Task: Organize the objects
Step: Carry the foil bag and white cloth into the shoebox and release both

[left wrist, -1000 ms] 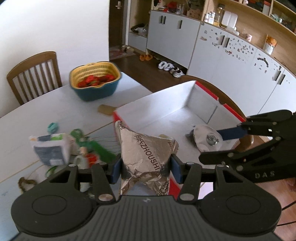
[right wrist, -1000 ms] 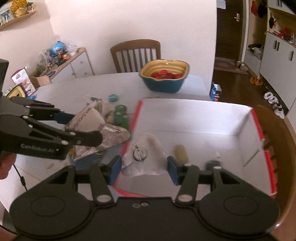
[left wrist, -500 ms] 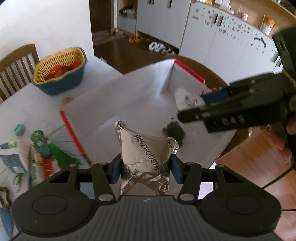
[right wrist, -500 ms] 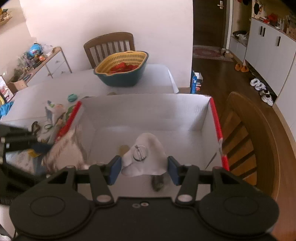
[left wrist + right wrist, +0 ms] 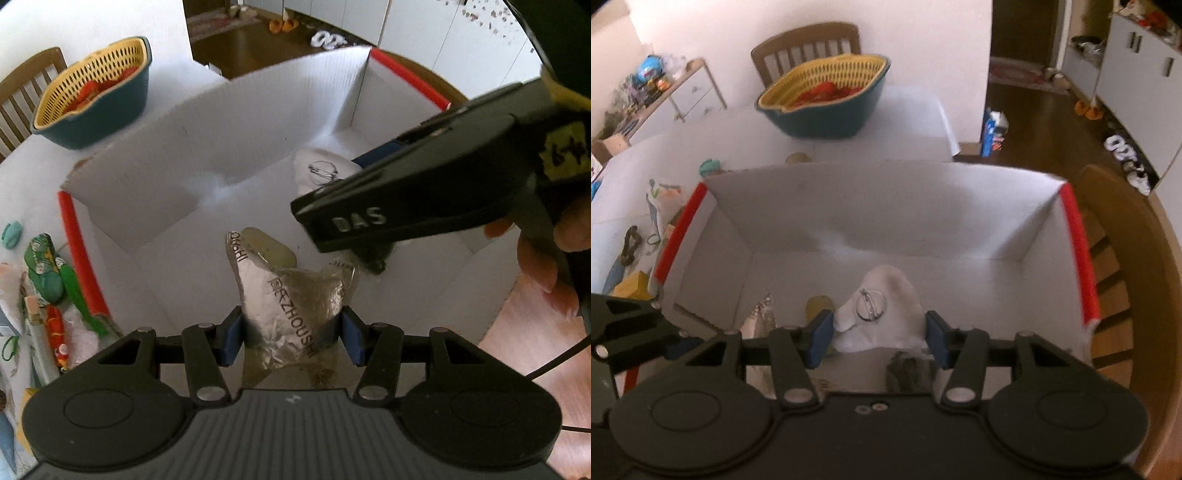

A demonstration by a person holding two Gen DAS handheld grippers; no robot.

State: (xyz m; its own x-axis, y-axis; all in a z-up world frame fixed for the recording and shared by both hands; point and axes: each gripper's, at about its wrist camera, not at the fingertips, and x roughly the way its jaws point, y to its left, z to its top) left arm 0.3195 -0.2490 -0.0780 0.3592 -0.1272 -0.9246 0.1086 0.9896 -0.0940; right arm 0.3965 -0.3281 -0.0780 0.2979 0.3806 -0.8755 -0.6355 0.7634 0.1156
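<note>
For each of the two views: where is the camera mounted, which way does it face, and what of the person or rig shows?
Left wrist: on the left gripper, facing down into the white box; it grips a foil packet; the right gripper and a hand show.
Right wrist: on the right gripper, facing down into the box; it grips a white pouch.
Shared: box, yellow basket.

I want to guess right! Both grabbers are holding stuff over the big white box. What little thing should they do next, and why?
Probably lower a little more, then let go. The left gripper is clamped on the silver foil packet, the right gripper on the white pouch, and both hang inside the white box, above its floor.
</note>
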